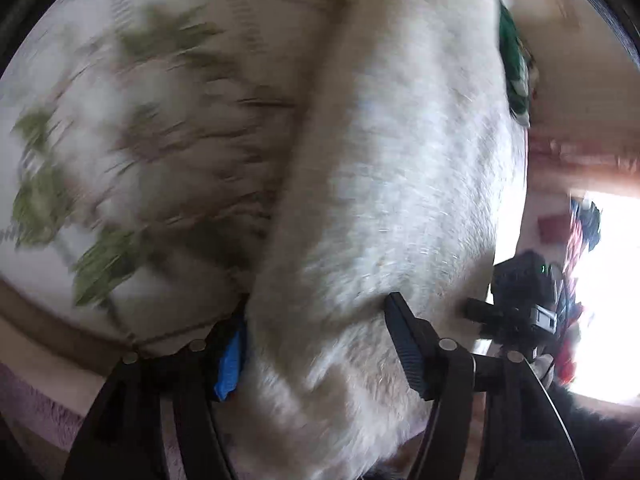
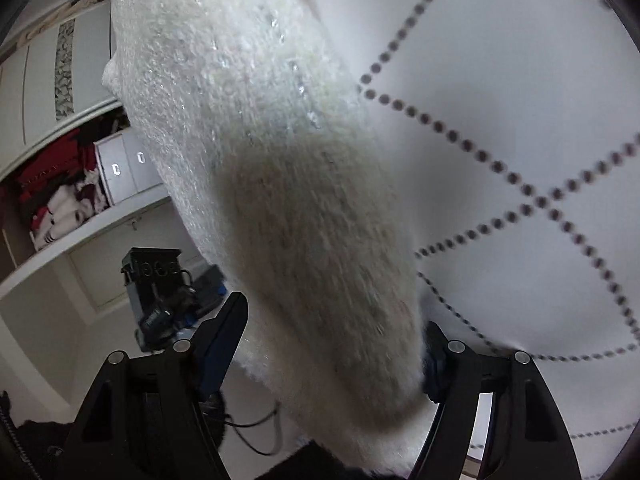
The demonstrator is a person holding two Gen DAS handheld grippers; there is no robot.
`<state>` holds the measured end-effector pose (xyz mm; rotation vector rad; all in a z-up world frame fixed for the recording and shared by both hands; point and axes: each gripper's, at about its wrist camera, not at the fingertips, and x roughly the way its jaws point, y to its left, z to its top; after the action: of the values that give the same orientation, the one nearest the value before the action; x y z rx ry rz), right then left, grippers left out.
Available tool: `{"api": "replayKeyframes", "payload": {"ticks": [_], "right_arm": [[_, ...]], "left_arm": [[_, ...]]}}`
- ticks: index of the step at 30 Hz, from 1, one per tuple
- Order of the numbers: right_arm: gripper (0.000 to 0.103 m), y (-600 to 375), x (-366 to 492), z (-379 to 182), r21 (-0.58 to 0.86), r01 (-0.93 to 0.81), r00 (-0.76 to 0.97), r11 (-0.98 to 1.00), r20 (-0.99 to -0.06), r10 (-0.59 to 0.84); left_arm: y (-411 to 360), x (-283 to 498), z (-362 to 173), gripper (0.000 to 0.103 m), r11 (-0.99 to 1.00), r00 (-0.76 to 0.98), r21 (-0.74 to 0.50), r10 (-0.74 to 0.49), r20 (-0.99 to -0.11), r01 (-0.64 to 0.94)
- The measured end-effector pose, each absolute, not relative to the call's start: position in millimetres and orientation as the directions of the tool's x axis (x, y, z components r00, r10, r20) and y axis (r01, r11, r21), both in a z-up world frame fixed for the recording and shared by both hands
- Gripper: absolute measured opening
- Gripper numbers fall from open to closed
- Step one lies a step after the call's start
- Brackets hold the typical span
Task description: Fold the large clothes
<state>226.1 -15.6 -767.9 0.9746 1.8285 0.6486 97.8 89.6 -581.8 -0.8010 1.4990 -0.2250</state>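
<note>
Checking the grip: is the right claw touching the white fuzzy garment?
Touching. The right wrist view shows the white fuzzy garment filling the right claw, pressed against both fingers.

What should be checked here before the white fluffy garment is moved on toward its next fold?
1. Left claw has the white fluffy garment between its fingers: ok, fabric fills the gap.
2. Right claw has the same garment between its fingers: ok, fabric fills the gap.
3. Firmness of either grip: cannot tell, the contact is hidden by pile.
4. Garment lifted off the leaf-print bedding: cannot tell, the left view is motion-blurred.
5. Garment hanging flat without twists: cannot tell, only a bunched span shows in each view.
6. Other claw's body apart from the fabric: ok, it sits off to the side.
</note>
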Motion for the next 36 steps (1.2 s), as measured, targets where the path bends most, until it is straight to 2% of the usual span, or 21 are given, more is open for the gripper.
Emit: {"api": "replayKeyframes", "payload": {"ticks": [1, 2, 4, 5, 6, 7, 8, 11, 16, 20, 25, 27, 32, 34, 36], "right_arm": [[0.038, -14, 223, -768, 0.76, 0.349, -0.249, 0.549, -0.489, 0.836], [0.032, -9, 221, -770, 0.753, 0.365, -0.249, 0.548, -0.489, 0.836], [0.028, 0, 212, -775, 0.756, 0.411, -0.22, 0.509, -0.459, 0.86], [0.027, 3, 208, -775, 0.758, 0.43, -0.209, 0.491, -0.445, 0.871], [0.026, 15, 202, -778, 0.757, 0.445, -0.2, 0.479, -0.437, 0.877], [0.025, 18, 198, -776, 0.753, 0.466, -0.19, 0.465, -0.428, 0.883], [0.025, 24, 193, -775, 0.752, 0.477, -0.181, 0.454, -0.422, 0.888], [0.024, 27, 178, -766, 0.735, 0.5, -0.185, 0.458, -0.425, 0.886], [0.02, 0, 137, -729, 0.677, 0.558, -0.264, 0.479, -0.402, 0.877], [0.02, -5, 81, -673, 0.587, 0.698, -0.286, 0.41, -0.296, 0.911], [0.02, -1, 56, -614, 0.417, 0.893, -0.13, 0.17, -0.122, 0.984], [0.02, 5, 70, -612, 0.367, 0.927, -0.047, 0.077, -0.09, 0.995], [0.02, 2, 117, -632, 0.329, 0.942, 0.1, -0.064, -0.095, 0.99], [0.022, -1, 131, -642, 0.306, 0.946, 0.148, -0.11, -0.104, 0.983], [0.029, -3, 137, -653, 0.299, 0.944, 0.178, -0.142, -0.096, 0.979]], "left_arm": [[84, 102, -580, 0.062, 0.738, 0.107, -0.592, -0.593, -0.798, -0.324], [82, 105, -579, 0.062, 0.739, 0.112, -0.592, -0.591, -0.799, -0.322], [76, 111, -577, 0.061, 0.737, 0.129, -0.595, -0.588, -0.798, -0.321], [76, 110, -576, 0.061, 0.734, 0.142, -0.596, -0.585, -0.798, -0.325], [74, 111, -574, 0.053, 0.733, 0.154, -0.596, -0.581, -0.799, -0.329], [68, 113, -571, 0.032, 0.742, 0.15, -0.584, -0.57, -0.808, -0.33], [61, 113, -567, 0.026, 0.74, 0.149, -0.588, -0.574, -0.805, -0.328], [57, 100, -553, 0.021, 0.728, 0.123, -0.592, -0.591, -0.797, -0.346], [47, 66, -507, 0.019, 0.649, 0.05, -0.593, -0.654, -0.755, -0.477], [55, 52, -460, 0.018, 0.581, -0.012, -0.543, -0.69, -0.724, -0.606], [64, 86, -444, 0.018, 0.437, -0.008, -0.472, -0.74, -0.673, -0.765], [74, 110, -451, 0.018, 0.384, 0.023, -0.473, -0.758, -0.652, -0.793], [89, 159, -481, 0.019, 0.319, 0.076, -0.463, -0.752, -0.654, -0.827], [95, 169, -495, 0.022, 0.256, 0.11, -0.455, -0.764, -0.636, -0.853], [103, 175, -499, 0.028, 0.198, 0.169, -0.472, -0.762, -0.626, -0.859]]}}
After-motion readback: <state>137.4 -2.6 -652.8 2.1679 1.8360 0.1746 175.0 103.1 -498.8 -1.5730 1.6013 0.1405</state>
